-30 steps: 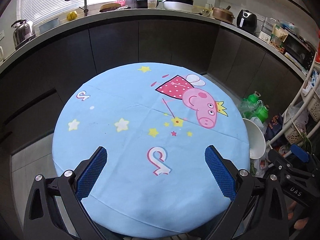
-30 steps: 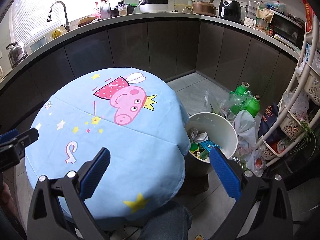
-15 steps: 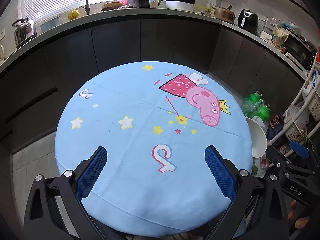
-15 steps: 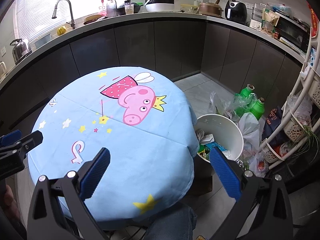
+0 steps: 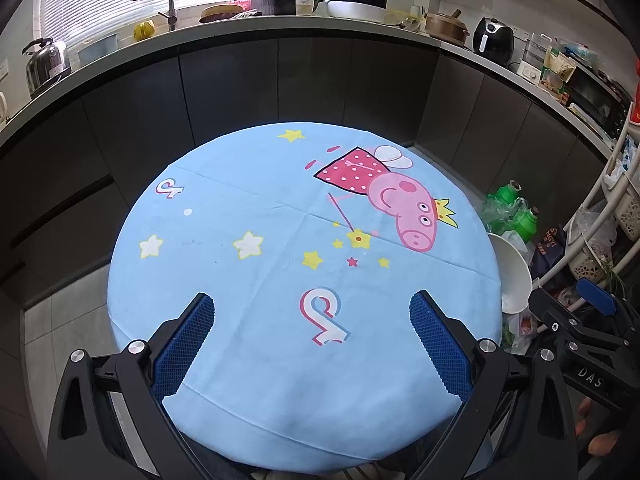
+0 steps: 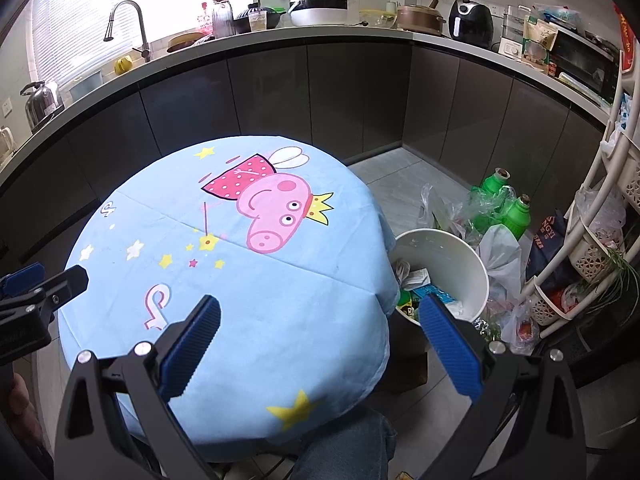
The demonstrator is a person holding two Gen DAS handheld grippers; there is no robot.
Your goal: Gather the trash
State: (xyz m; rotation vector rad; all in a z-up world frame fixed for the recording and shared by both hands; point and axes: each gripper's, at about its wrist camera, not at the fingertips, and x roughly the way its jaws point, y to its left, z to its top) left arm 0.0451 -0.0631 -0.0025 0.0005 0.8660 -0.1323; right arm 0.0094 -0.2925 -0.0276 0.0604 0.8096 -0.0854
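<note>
Trash point(image 6: 416, 280) heaped in white bin point(image 6: 472, 256)

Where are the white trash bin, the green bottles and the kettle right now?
white trash bin point(image 6: 478, 268), right wrist view, inner wall.
green bottles point(image 6: 518, 214), right wrist view, nearer bottle's body.
kettle point(image 5: 44, 65), left wrist view, steel body.

My left camera looks forward along its fingers and down over the near edge of the round table point(image 5: 280, 216), cloth filling the middle, kitchen counter point(image 5: 248, 30) curving far ahead. My right camera sits further right, facing the same way, with the table point(image 6: 240, 280) ahead-left and the white bin point(image 6: 464, 256) just ahead-right, close below. Both share the pig print, the counter and the bin point(image 5: 516, 268).
</note>
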